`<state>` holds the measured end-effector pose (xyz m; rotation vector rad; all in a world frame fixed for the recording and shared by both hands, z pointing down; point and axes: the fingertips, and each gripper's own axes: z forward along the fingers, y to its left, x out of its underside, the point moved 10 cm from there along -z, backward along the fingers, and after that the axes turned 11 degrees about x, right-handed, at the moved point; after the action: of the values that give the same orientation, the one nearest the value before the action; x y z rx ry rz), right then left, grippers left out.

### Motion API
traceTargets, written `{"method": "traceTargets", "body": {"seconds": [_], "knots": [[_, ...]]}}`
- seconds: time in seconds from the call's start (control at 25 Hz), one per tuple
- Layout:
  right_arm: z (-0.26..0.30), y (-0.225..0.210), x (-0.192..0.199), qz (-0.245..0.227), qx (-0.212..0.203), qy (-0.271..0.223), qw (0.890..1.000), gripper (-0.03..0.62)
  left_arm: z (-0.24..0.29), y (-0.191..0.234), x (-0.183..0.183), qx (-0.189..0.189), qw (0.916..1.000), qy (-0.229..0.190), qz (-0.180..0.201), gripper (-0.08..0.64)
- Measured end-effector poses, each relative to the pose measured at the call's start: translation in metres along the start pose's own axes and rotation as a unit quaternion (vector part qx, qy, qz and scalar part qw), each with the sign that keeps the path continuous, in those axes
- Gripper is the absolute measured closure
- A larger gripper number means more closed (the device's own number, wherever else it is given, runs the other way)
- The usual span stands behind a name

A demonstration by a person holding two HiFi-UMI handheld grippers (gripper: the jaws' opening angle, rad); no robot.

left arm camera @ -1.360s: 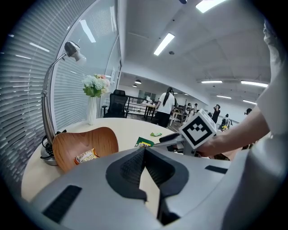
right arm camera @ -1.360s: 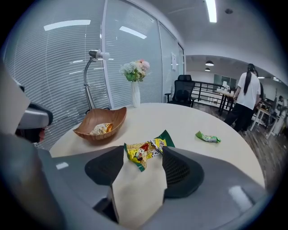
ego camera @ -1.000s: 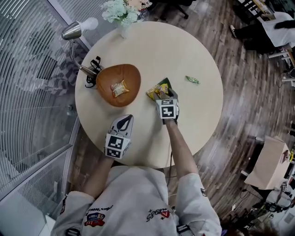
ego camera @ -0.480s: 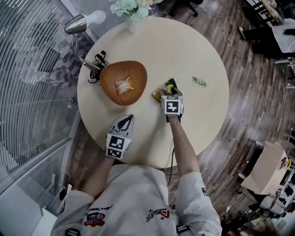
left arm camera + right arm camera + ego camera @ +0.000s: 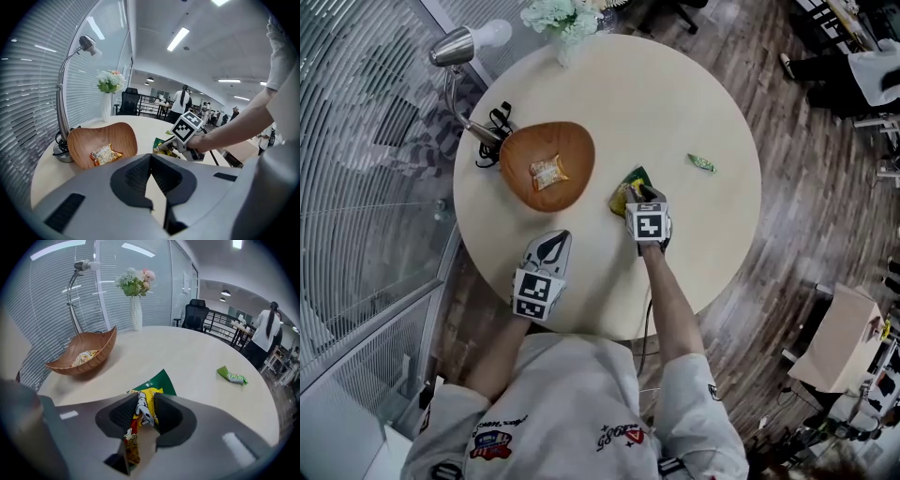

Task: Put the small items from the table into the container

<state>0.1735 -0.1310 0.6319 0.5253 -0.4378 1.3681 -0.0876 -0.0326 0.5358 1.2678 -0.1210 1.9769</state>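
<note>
A yellow and green snack packet (image 5: pixel 624 191) lies on the round table, right of the wooden bowl (image 5: pixel 514 148). My right gripper (image 5: pixel 639 197) is on it, jaws closing, and the pads pinch the crumpled yellow film (image 5: pixel 146 401) between them. The bowl holds one small orange packet (image 5: pixel 547 172). A green wrapped candy (image 5: pixel 701 163) lies alone further right, also in the right gripper view (image 5: pixel 232 376). My left gripper (image 5: pixel 551 244) rests near the table's front edge, shut and empty, pointing toward the bowl (image 5: pixel 119 136).
A desk lamp (image 5: pixel 461 47) with its cable stands just left of the bowl. A vase of flowers (image 5: pixel 567 14) stands at the table's far edge. Window blinds run along the left. Wooden floor surrounds the table (image 5: pixel 675 94).
The right gripper's jaws have closed in on the snack packet, which was lying loose in front of them. The left gripper has stayed where it was.
</note>
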Motion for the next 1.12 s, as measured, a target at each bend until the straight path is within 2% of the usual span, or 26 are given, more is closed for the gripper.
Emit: {"method": "traceTargets", "body": {"seconds": [0.28, 0.44, 0.6, 0.88, 1.12], "knots": [[-0.023, 0.006, -0.010, 0.005, -0.010, -0.032, 0.999, 0.500, -0.010, 0.007, 0.004, -0.012, 0.9999, -0.012, 0.001, 0.552], [-0.050, 0.015, -0.041, 0.010, -0.026, -0.088, 0.996, 0.501, -0.018, 0.009, -0.001, -0.019, 0.9996, -0.023, -0.004, 0.552], [-0.060, 0.053, -0.080, 0.004, -0.063, -0.129, 0.990, 0.500, -0.028, 0.019, -0.001, -0.034, 0.9989, -0.031, -0.004, 0.553], [-0.045, 0.138, -0.105, -0.049, -0.125, -0.125, 0.983, 0.499, -0.062, 0.033, 0.010, -0.067, 0.9967, -0.043, -0.016, 0.553], [-0.030, 0.179, -0.107, -0.069, -0.130, -0.115, 0.982, 0.499, -0.095, 0.049, 0.026, -0.094, 0.9935, -0.041, -0.049, 0.554]]}}
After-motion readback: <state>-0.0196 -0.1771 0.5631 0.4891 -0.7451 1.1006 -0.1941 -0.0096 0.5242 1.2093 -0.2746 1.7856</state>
